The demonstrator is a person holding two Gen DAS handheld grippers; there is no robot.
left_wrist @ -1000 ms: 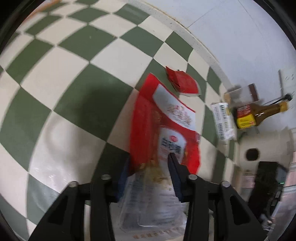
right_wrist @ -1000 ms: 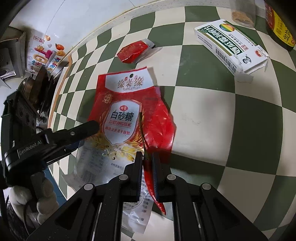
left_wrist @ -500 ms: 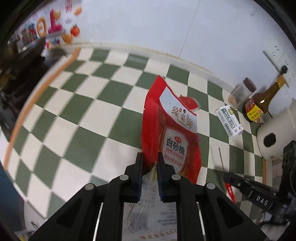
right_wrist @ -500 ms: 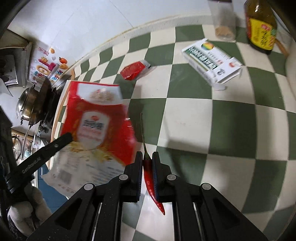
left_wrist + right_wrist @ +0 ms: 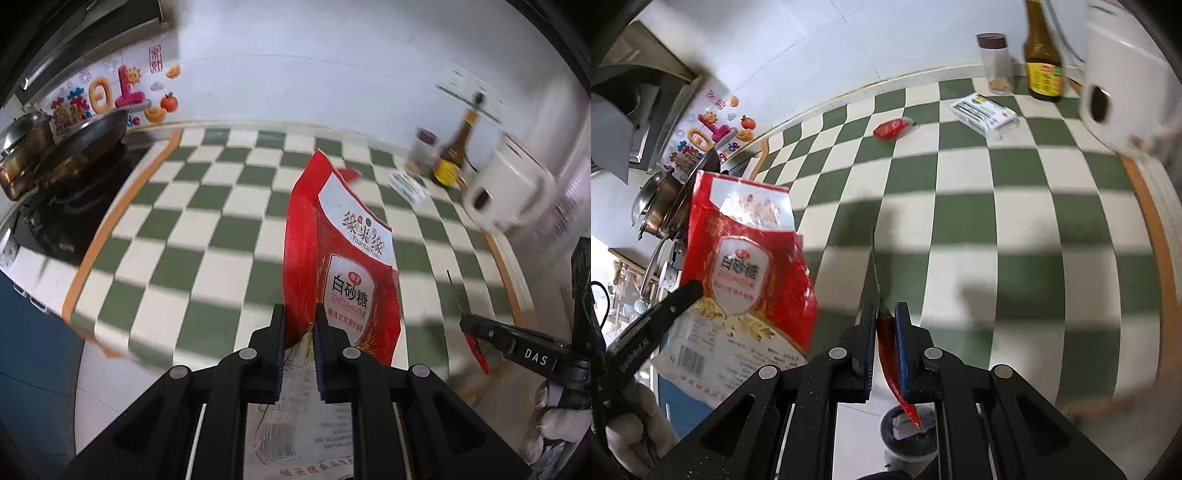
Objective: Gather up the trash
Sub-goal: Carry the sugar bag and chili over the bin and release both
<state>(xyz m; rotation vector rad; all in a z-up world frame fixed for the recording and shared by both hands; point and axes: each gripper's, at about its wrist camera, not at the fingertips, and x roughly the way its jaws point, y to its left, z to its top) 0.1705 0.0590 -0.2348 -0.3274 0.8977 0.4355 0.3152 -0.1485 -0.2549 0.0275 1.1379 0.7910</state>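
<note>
Left tool (image 5: 299,325) is clamped on the sugar bag (image 5: 341,258), held off the counter (image 5: 221,236) just ahead of its fingers. Empty, light, crinkly film; I'd grip low on the clear bottom panel. Label reads "YuanLaiYuan", "白砂糖". Right tool (image 5: 885,325) is pinched on a red chili (image 5: 888,347), thin, soft, slippery; mid-body hold is best. Small bin (image 5: 910,432) sits right below that tool. "DAS" shows on the other tool's arm.

Both fisheye views are bright and evenly lit, bending hard at the rims; motion blur smears the checkered counter (image 5: 221,236), soft shadows around 6 o'clock.
</note>
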